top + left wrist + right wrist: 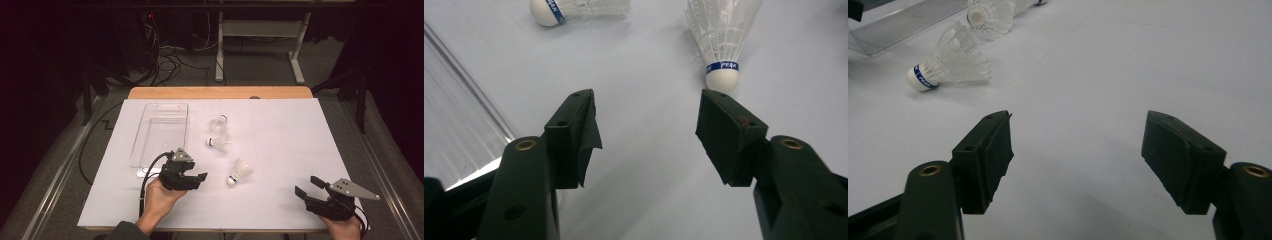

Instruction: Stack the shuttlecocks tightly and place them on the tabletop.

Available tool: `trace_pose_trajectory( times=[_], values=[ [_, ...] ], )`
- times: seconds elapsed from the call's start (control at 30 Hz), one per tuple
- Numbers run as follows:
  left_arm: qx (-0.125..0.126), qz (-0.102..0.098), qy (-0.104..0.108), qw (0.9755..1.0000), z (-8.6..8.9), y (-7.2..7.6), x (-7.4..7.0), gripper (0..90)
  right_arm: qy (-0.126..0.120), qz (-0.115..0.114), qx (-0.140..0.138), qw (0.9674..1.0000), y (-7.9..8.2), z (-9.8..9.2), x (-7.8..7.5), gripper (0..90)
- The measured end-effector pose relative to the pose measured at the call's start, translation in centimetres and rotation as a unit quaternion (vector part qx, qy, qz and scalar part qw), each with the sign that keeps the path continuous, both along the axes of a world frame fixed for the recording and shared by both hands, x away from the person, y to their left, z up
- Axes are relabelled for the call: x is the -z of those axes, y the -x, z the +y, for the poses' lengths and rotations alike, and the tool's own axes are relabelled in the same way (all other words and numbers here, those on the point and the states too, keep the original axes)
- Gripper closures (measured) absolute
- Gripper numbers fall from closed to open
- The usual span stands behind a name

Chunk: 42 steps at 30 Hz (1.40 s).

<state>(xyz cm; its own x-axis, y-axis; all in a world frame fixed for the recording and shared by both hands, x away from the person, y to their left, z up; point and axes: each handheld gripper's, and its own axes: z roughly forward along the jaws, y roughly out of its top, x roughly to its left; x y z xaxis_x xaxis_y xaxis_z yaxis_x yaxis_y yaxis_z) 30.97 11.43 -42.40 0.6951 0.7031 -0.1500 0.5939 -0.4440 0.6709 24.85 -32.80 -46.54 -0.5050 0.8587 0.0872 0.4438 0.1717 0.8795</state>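
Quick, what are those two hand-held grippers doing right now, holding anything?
Left hand-held gripper: open, holding nothing, pointed toward a shuttlecock.
Right hand-held gripper: open, holding nothing.

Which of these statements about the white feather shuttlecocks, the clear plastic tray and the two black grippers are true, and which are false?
1. Three white feather shuttlecocks lie on the white table cover. True: nearest shuttlecock, middle one, farthest one.
2. The clear plastic tray holds one shuttlecock. False: nothing lies in it; all three lie to its right in the high view.
3. The left gripper stands open with nothing between its jaws. True.
4. The right gripper is shut on a shuttlecock. False: it is open and holds nothing, apart from all three.
5. The nearest shuttlecock's cork base bears a blue band. True, as the left gripper view shows.
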Motion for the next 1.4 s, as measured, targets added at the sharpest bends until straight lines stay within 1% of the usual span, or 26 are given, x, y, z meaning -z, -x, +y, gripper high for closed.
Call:
trace_pose_trajectory(
  times=[0.13,0.17,0.3,0.37,0.63,0.8,0.87,0.97,1.4],
  values=[
    [0.0,0.003,0.006,1.0,0.4,0.2,0.1,41.5,0.0,0.0,0.0,1.0,0.0,0.0,0.0,28.7],
    [-0.003,0.005,0.011,0.9999,0.5,0.3,0.1,41.5,0.0,0.0,-0.001,1.0,0.0,0.0,0.0,28.7],
    [-0.003,0.008,0.014,0.9999,0.9,0.5,0.3,41.8,-0.001,0.001,0.002,1.0,0.0,0.1,0.0,28.7],
    [-0.004,0.006,0.011,0.9999,0.9,0.6,0.4,41.6,-0.001,0.0,0.002,1.0,0.0,0.0,0.0,28.7],
    [-0.006,0.005,0.022,0.9997,1.5,1.4,0.7,41.2,-0.001,0.001,0.002,1.0,0.0,0.1,0.0,28.7],
    [-0.008,0.001,0.024,0.9997,2.0,1.7,0.8,40.9,-0.001,0.001,0.002,1.0,0.0,0.1,0.0,28.7],
    [-0.01,-0.001,0.021,0.9997,2.2,1.9,0.8,40.7,-0.001,0.0,0.002,1.0,0.0,0.1,0.0,28.7],
    [-0.011,-0.002,0.024,0.9997,2.4,2.1,0.8,40.5,-0.001,0.0,0.002,1.0,0.0,0.1,0.0,28.7],
    [-0.029,-0.005,0.031,0.9991,3.6,2.6,1.4,39.7,-0.001,0.001,0.004,1.0,0.0,0.0,0.0,28.7]
  ],
)
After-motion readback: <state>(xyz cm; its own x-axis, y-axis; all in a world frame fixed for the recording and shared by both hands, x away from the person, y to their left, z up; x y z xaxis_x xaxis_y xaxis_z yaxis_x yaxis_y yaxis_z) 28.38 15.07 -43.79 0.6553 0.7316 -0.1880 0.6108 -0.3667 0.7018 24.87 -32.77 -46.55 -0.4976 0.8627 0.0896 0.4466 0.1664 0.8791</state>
